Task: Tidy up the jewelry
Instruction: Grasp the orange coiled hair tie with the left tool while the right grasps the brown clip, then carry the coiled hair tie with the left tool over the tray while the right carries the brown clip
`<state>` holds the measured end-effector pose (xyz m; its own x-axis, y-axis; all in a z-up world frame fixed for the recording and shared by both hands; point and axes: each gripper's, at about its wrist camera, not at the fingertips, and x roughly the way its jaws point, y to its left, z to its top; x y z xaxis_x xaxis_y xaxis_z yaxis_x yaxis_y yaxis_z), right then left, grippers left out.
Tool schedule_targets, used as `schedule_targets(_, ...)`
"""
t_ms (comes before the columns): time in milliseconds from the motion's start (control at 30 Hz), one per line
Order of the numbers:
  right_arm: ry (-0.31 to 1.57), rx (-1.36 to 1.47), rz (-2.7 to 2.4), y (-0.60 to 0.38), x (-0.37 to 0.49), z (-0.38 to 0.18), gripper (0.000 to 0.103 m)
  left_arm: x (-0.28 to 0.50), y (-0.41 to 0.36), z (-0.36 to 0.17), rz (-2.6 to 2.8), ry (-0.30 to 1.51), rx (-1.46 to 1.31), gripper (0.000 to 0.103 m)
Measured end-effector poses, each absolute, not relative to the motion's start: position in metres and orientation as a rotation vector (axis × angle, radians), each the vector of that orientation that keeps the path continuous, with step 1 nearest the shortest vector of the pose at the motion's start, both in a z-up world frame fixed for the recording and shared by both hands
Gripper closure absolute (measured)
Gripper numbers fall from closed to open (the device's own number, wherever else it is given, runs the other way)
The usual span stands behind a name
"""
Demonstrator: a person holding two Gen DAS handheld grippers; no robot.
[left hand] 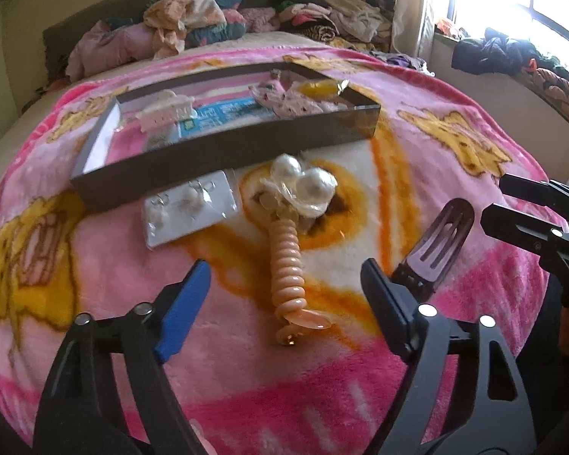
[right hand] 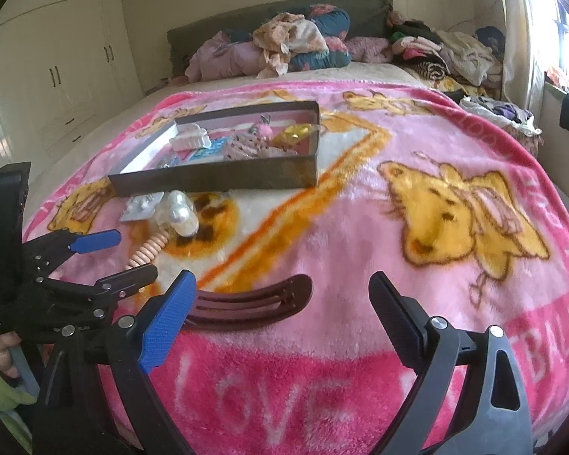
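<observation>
A dark shallow box (left hand: 223,151) (right hand: 216,180) lies on the pink blanket and holds a white hair claw (left hand: 167,112), a patterned scrunchie (left hand: 292,100) and a yellow piece (left hand: 318,89). In front of it lie an earring card (left hand: 189,208), large pearl earrings in clear wrap (left hand: 303,185) and a peach coiled hair tie (left hand: 288,269). A dark brown snap hair clip (left hand: 432,246) (right hand: 246,299) lies to the right. My left gripper (left hand: 284,288) is open over the coiled tie. My right gripper (right hand: 280,303) is open just above the clip.
Piles of clothes (right hand: 303,45) lie at the bed's head. A window sill with clothes (left hand: 512,49) is on the right, white wardrobes (right hand: 57,68) on the left. The left gripper also shows at the left of the right wrist view (right hand: 106,258).
</observation>
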<state>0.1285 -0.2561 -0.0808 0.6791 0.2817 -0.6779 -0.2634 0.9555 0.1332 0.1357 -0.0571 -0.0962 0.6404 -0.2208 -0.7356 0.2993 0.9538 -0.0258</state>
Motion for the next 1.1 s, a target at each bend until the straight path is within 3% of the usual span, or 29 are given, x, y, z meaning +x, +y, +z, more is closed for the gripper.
schedule_targets(200,0.831,0.054,0.285,-0.254,0.137,-0.099,0.013,0.14,-0.064,-0.111,-0.279,0.87,0.14,0.045)
schedule_targets(333,0.856,0.073,0.293,-0.247,0.141,-0.105,0.014,0.139,-0.063,-0.11,-0.29,0.86,0.138,0.063)
schedule_targets(433,0.871,0.063,0.308,-0.236,0.142,-0.11,0.024,0.137,-0.065,-0.11,-0.286,0.853,0.156,0.075)
schedule_targets(500,0.862,0.059,0.302,-0.231,0.142,-0.111,0.026,0.137,-0.065,-0.11,-0.286,0.848,0.163,0.076)
schedule_targets(633,0.849,0.079,0.305,-0.224,0.145,-0.111,0.041,0.136,-0.063,-0.11,-0.294,0.841,0.147,0.077)
schedule_targets(700,0.836,0.072,0.302,-0.222,0.145,-0.11,0.054,0.136,-0.061,-0.109,-0.302,0.841,0.14,0.077)
schedule_targets(767,0.813,0.087,0.307,-0.227,0.145,-0.107,0.075,0.135,-0.058,-0.108,-0.31,0.842,0.127,0.078)
schedule_targets(867,0.802,0.14,0.317,-0.236,0.146,-0.103,0.084,0.133,-0.056,-0.106,-0.313,0.841,0.121,0.078)
schedule_targets(1100,0.753,0.124,0.326,-0.237,0.138,-0.089,0.088,0.128,-0.056,-0.097,-0.321,0.836,0.119,0.078)
